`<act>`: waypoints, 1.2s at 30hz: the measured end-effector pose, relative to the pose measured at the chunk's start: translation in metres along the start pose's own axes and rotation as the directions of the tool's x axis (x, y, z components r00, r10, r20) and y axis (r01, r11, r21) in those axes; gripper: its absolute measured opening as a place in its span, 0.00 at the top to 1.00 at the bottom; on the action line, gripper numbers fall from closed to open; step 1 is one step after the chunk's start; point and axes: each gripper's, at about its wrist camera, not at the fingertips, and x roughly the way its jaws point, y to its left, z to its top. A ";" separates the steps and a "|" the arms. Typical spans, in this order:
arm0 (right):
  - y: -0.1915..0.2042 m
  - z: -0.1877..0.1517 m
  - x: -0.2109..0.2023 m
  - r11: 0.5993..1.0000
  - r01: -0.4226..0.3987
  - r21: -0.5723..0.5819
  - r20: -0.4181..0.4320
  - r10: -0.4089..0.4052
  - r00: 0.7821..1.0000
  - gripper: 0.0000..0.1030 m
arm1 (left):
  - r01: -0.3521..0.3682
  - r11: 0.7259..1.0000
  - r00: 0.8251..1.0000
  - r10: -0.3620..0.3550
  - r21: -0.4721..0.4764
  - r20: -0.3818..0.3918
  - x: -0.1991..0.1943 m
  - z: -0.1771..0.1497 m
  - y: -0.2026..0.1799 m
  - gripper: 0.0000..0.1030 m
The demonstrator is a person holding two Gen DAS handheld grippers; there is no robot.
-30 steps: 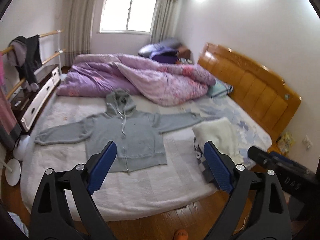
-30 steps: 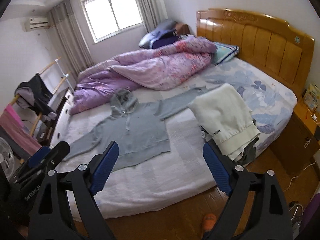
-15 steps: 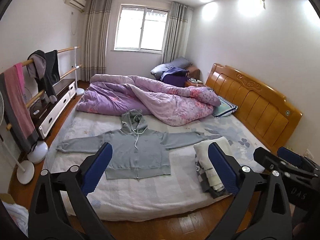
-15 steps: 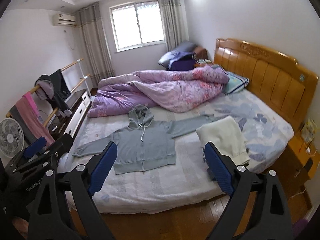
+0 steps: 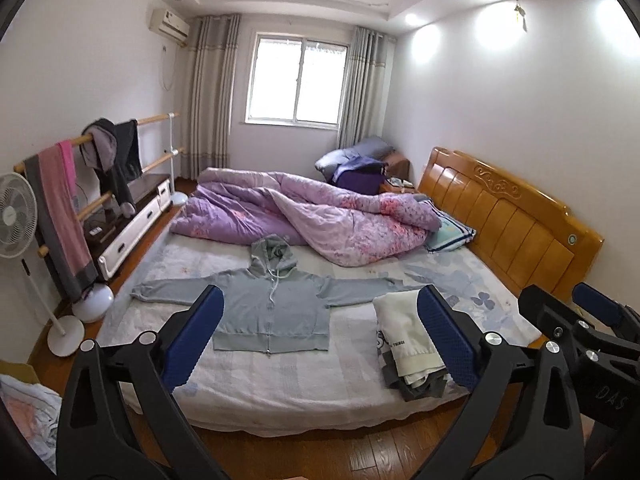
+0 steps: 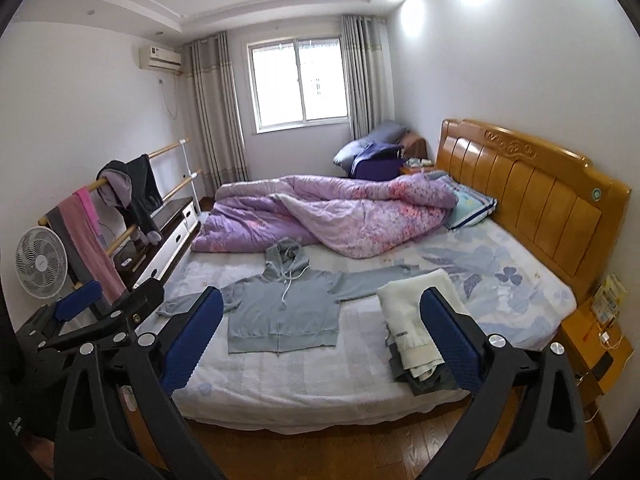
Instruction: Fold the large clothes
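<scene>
Grey hoodie (image 5: 272, 304) flat on bed (image 5: 280, 392) (sleeves spread) — left hand-held gripper (image 5: 316, 344) and right hand-held gripper (image 6: 320, 344) both released, nothing between jaws.

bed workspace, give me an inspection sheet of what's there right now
surface: bed, pale sheet, near half bare.
job's things: grey hoodie lying flat, sleeves spread, zip closed; folded clothes stack beside its right sleeve.
clutter: purple duvet bunched at the far side; pillow by the headboard.
grippers: left gripper and right gripper open, holding nothing, short of the bed.
cables: white cable on the nightstand.
surroundings: fan, clothes rail, window.
</scene>
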 end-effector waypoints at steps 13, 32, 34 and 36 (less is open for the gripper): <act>0.004 0.007 -0.032 0.999 0.003 0.037 0.052 -0.005 0.999 0.08 | 0.002 0.999 0.999 -0.004 0.043 0.047 -0.038 0.016 0.001 0.05; 0.061 0.006 -0.051 0.999 0.036 0.038 0.072 -0.039 0.997 0.08 | 0.022 0.998 0.998 -0.025 0.062 0.057 -0.066 0.032 0.063 0.05; 0.062 0.006 -0.051 0.999 0.040 0.037 0.073 -0.042 0.996 0.08 | 0.020 0.998 0.998 -0.024 0.062 0.060 -0.068 0.032 0.068 0.05; 0.065 0.006 -0.052 0.998 0.046 0.035 0.075 -0.048 0.996 0.08 | 0.021 0.998 0.998 -0.025 0.062 0.059 -0.069 0.031 0.070 0.05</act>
